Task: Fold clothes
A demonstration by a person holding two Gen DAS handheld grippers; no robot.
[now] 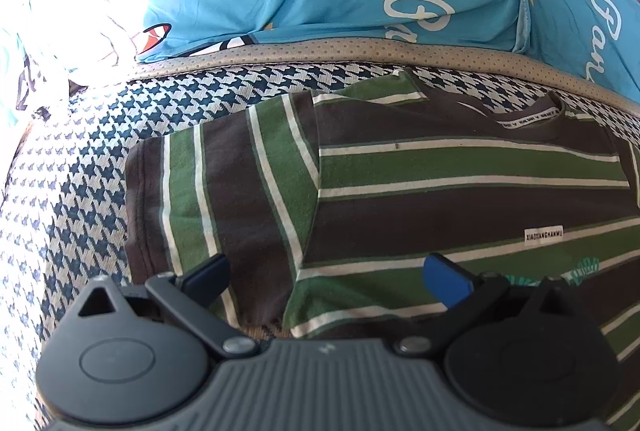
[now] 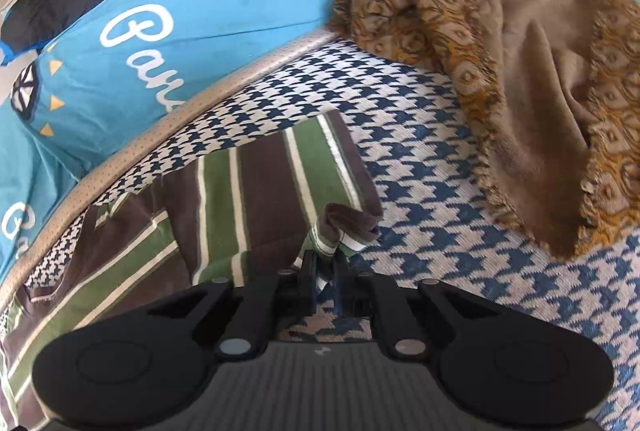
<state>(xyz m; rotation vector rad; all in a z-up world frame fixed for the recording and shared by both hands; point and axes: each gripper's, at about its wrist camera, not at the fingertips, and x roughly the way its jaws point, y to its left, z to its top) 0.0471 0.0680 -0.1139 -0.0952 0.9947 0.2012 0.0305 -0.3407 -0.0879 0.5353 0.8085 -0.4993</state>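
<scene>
- While the striped shirt [image 1: 440, 199] lies spread on the houndstooth cover [image 1: 80, 191], its collar points toward 12 o'clock in the left wrist view, so its long axis runs from 6 to 12 there.
- From the left gripper [image 1: 326, 277], the left sleeve [image 1: 208, 191] sits at 11 o'clock and the body at 1 o'clock; the fingers stand wide apart with nothing between them, hovering above the seam where sleeve meets body.
- In the right wrist view, the right gripper [image 2: 325, 275] is pinched closed on a bunched edge of the shirt [image 2: 260, 191]; the right sleeve [image 2: 304, 167] fans out toward 11 o'clock.
- Judging by this, the right hand is the one already on the cloth, and a fold would carry that edge across toward the shirt's middle, at 9 o'clock from this gripper.
- Blue bedding [image 2: 168, 43] runs along the far side from 9 to 1 o'clock, and a brown scarf [image 2: 540, 91] lies heaped at 2 o'clock, apart from the shirt.
</scene>
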